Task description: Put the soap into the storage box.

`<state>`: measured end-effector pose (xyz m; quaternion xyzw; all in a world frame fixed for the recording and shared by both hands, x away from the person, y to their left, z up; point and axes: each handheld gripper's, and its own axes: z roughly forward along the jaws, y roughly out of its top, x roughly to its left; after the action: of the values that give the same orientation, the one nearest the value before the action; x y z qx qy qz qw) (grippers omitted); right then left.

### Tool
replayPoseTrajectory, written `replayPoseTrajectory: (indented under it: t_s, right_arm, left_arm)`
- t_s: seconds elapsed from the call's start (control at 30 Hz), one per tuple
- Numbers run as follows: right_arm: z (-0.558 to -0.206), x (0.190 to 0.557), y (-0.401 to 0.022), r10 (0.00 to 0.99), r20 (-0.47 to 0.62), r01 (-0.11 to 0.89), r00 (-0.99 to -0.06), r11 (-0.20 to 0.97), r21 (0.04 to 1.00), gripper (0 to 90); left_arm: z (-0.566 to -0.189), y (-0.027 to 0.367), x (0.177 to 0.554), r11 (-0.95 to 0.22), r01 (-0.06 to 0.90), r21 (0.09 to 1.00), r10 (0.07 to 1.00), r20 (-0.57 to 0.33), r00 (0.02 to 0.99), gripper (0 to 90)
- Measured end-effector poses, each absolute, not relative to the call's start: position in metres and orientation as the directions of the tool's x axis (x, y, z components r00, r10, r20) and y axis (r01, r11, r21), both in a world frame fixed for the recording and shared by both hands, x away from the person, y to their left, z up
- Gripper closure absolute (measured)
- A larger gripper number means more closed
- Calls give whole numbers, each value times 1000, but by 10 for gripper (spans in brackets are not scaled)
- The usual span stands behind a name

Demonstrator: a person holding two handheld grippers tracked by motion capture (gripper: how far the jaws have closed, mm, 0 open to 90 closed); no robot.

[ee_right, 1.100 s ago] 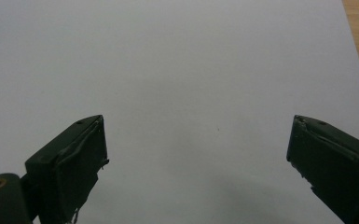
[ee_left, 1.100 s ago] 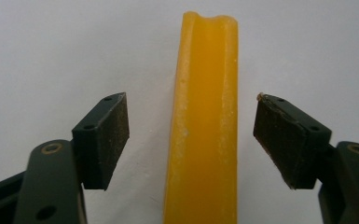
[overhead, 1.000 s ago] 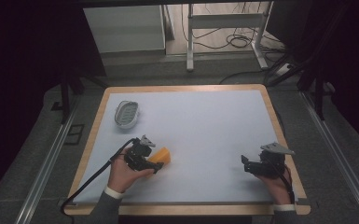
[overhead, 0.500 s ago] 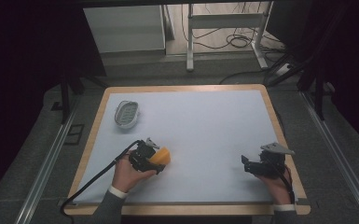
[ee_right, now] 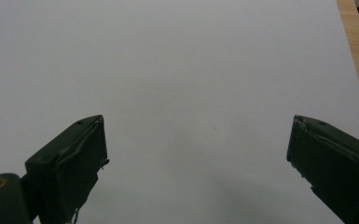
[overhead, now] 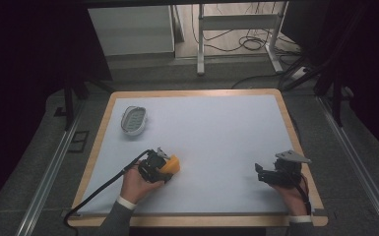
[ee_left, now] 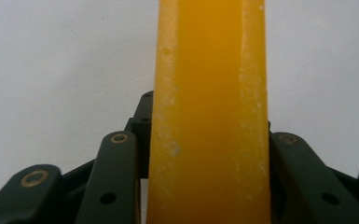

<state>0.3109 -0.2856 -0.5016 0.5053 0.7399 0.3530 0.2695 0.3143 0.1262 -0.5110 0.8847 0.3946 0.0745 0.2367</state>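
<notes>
Now the person stands at the near side of the table, which has a pale top and a wooden border. The left gripper is at the near-left part of the table, held in the left hand. Its jaws are closed on an orange block; in the left gripper view this orange block rises between the two black jaws, and both press against its sides. A black cable goes from this gripper toward the near-left corner.

The right gripper is at the near-right part, close to the wooden border, well apart from the left one. In the right gripper view its jaws stand wide apart with nothing between them, above bare pale surface.

Near the far-left corner lies a small oval grey object, alone and far from both grippers. I cannot tell what it is.
</notes>
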Motion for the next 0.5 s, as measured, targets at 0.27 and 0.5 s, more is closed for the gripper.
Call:
replayPoseTrajectory:
  t_s: [0.27, 0.5]
  right_arm:
    - [-501, 310, -288, 940, -44, 555, -339, 237, 797, 49]
    - [-501, 310, -289, 943, -45, 558, -331, 234, 796, 49]
  left_arm:
    - [-508, 130, 317, -566, 663, 490, 731, -74, 679, 604]
    - [-501, 138, 321, -555, 667, 498, 728, -98, 678, 604]
